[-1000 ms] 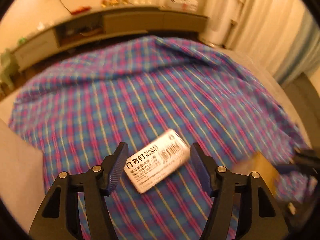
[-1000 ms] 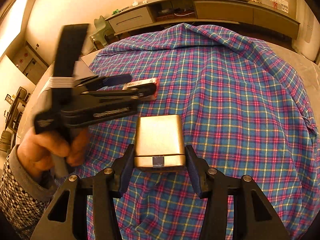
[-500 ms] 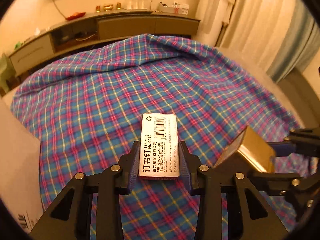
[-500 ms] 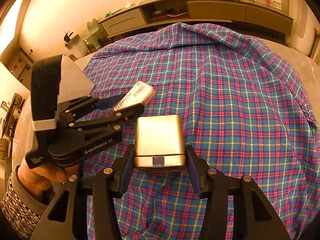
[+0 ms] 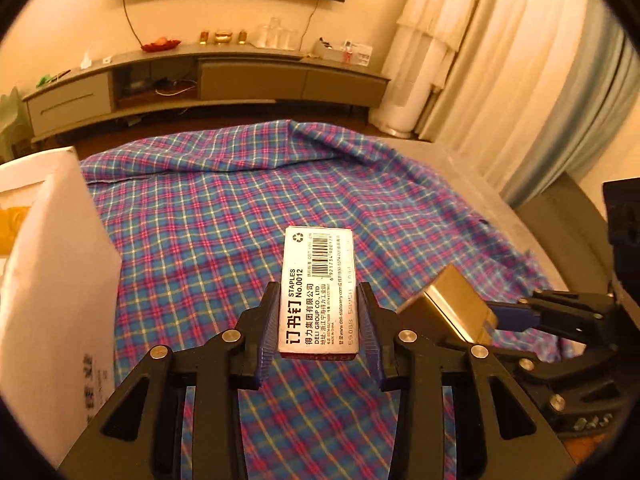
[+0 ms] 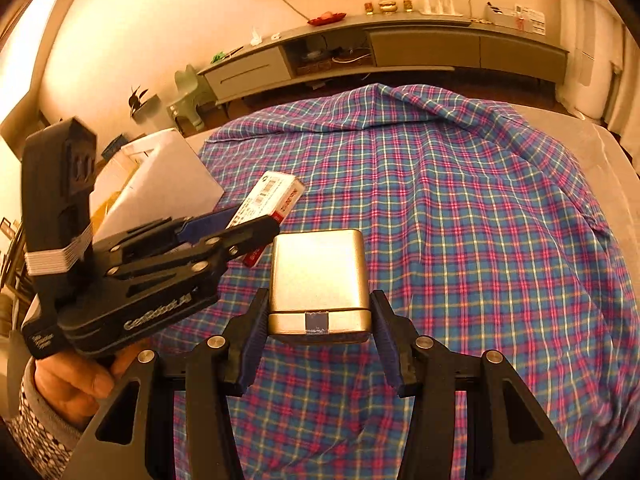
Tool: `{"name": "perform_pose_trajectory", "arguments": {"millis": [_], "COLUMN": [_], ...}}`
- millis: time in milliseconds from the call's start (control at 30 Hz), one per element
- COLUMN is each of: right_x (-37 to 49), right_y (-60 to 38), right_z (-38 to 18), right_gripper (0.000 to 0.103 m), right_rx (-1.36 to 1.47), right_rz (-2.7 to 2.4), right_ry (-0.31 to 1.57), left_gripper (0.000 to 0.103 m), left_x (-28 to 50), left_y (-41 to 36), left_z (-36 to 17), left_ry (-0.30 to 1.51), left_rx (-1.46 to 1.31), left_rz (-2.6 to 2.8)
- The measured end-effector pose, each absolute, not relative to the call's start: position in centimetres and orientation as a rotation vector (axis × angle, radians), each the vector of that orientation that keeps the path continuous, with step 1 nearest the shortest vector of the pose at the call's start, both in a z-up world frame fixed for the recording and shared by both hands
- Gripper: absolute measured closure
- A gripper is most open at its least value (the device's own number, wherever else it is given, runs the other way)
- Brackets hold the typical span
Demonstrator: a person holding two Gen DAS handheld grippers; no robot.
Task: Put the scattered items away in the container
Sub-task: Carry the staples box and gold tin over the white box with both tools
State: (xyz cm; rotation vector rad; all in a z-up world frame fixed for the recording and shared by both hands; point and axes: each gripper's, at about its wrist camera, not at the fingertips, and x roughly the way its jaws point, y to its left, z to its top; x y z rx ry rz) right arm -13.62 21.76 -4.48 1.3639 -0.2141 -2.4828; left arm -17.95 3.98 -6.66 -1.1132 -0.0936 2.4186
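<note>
A staples box (image 5: 318, 292) is clamped in the left gripper (image 5: 319, 322) above a plaid cloth (image 5: 224, 232), beside a white container (image 5: 52, 280). A gold tin (image 6: 318, 280) is gripped by the right gripper's (image 6: 318, 330) jaws nearby.

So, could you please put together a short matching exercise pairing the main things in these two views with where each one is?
Things:
1. staples box
2. gold tin
3. white carton
4. plaid cloth

Places:
A. spread over the bed
B. clamped in the left gripper
C. standing at the cloth's left edge
D. clamped in the right gripper

Pairs: 1-B, 2-D, 3-C, 4-A
</note>
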Motion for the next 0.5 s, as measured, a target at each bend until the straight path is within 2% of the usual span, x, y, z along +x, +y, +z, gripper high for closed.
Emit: {"name": "perform_pose_trajectory", "arguments": {"millis": [233,500], "right_x": [-11.2,-8.7], "right_y": [20.6,18.5], "right_z": [-2.5,0.0], "right_gripper": [0.052,0.052], "right_rx": [1.326,1.290], "right_rz": [-2.510,-2.525], "right_ry": [-0.277,-0.253], "left_gripper": [0.064,0.064], "left_x": [-14.4,-10.5], "left_y": [1.9,-1.1], "left_z": [-4.2,-0.9], "left_ry": [-0.143,-0.201], "left_rx": [-1.059,-0.976], "left_rz": [2.420,2.447]}}
